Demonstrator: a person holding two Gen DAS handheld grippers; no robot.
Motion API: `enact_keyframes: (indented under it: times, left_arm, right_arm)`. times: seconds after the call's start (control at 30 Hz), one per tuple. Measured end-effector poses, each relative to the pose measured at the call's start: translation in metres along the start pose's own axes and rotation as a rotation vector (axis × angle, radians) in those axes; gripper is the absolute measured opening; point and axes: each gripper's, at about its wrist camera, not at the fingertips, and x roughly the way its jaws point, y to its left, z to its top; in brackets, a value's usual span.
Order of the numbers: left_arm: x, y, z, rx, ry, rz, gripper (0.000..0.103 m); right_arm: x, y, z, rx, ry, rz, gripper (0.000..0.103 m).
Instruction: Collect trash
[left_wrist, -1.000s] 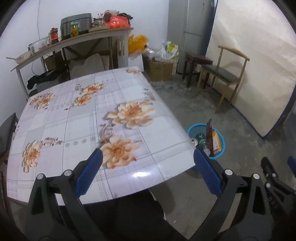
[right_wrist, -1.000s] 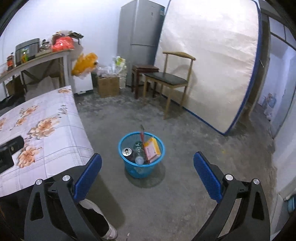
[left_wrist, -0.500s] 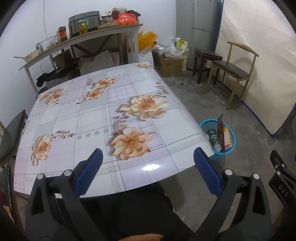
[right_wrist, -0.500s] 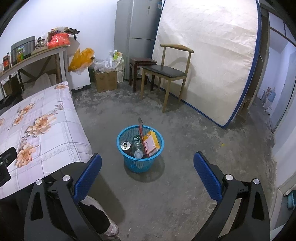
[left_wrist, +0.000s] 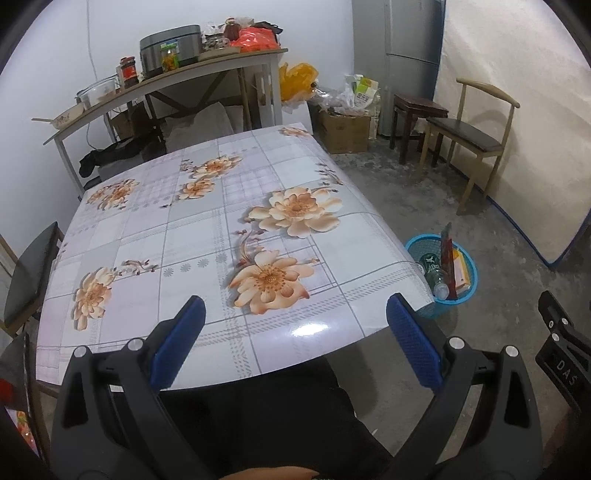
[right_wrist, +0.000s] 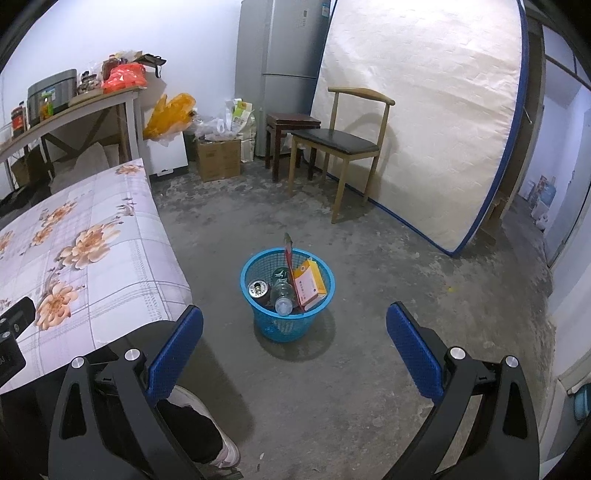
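Observation:
A blue mesh trash basket (right_wrist: 319, 314) stands on the concrete floor beside the table's corner; it shows in the left wrist view too as the basket (left_wrist: 469, 291). Inside it lie a can (right_wrist: 258, 288), a clear plastic bottle (right_wrist: 282, 297), an orange and white box (right_wrist: 310, 284) and a tall red wrapper (right_wrist: 288, 251). My left gripper (left_wrist: 293, 345) is open above the near edge of the flower-print table (left_wrist: 207, 236), holding nothing. My right gripper (right_wrist: 293, 345) is open above the floor, short of the basket, holding nothing.
A wooden chair (right_wrist: 343, 144) and a dark stool (right_wrist: 291, 123) stand by a mattress (right_wrist: 424, 110) leaning on the wall. A fridge (right_wrist: 284, 66), a cardboard box (right_wrist: 218, 157) and a cluttered side table (left_wrist: 166, 85) line the back. A person's dark-clothed legs (left_wrist: 266, 413) and shoe (right_wrist: 221, 446) are below.
Both grippers have drawn back and up, so the table and basket look farther off. Both stay open. The basket and its contents have not moved.

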Motion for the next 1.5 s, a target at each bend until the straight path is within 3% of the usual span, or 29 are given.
enact_keyframes:
  times: [0.4,1.5]
  left_arm:
    - [0.004,0.021,-0.001,-0.081,0.008,0.054,0.094]
    - [0.005,0.024,0.000,-0.083,-0.002,0.070,0.094]
  right_arm:
    - [0.000,0.010,0.001,-0.035,-0.004,0.036,0.097]
    - [0.004,0.014,0.000,-0.048,0.003,0.050,0.097]
